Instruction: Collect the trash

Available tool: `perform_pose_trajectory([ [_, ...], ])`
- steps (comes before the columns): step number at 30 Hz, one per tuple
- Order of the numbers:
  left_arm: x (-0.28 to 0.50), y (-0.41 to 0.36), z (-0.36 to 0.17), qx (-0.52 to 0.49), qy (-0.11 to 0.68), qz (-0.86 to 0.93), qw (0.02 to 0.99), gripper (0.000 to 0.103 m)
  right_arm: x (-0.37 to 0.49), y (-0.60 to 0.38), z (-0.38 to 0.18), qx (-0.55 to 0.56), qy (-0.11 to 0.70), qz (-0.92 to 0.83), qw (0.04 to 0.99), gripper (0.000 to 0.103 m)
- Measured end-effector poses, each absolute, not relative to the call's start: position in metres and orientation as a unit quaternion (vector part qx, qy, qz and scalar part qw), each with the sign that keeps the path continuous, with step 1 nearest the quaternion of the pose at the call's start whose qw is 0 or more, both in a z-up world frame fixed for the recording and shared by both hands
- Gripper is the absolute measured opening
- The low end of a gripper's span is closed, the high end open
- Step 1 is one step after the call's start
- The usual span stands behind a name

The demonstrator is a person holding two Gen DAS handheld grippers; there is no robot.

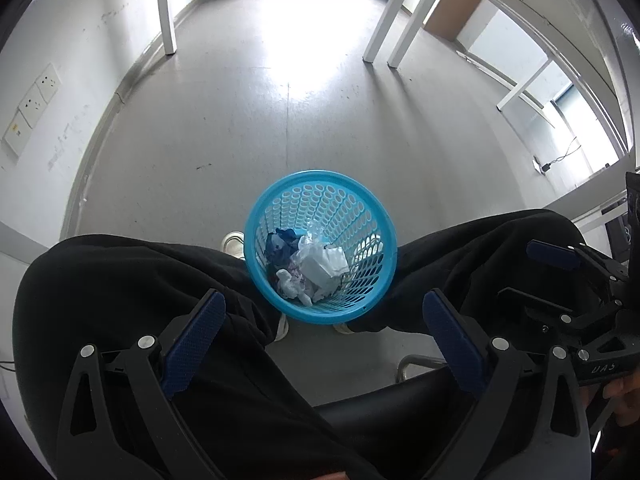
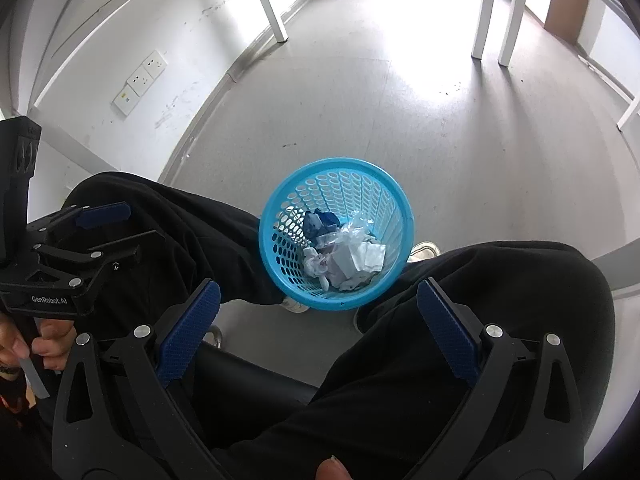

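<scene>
A blue perforated trash basket stands on the floor between the knees of a seated person in black trousers. Inside lie crumpled white paper, clear plastic wrap and a dark blue scrap. My left gripper hovers above the person's lap, open, with nothing between its blue pads. My right gripper hangs above the basket's near rim, open wide and empty. Each gripper also shows at the other view's edge: the right gripper, the left gripper.
White table legs stand on the grey floor beyond the basket. A wall with sockets runs along the left. The person's shoes flank the basket, and a black chair seat lies below.
</scene>
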State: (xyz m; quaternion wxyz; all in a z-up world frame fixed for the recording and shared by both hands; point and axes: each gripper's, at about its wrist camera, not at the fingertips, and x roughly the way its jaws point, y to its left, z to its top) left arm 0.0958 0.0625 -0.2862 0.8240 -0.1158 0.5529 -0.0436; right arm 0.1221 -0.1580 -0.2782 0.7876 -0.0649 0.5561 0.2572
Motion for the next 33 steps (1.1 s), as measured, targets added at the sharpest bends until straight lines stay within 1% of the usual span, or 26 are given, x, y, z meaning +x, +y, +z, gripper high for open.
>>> perform_pose_trajectory([
  [33, 0.0931, 0.0583, -0.2925, -0.117, 0.56, -0.047, 0.819, 0.097, 0.1249, -0.1609, -0.2866, -0.056, 0.574, 0.259, 0.775, 0.094],
])
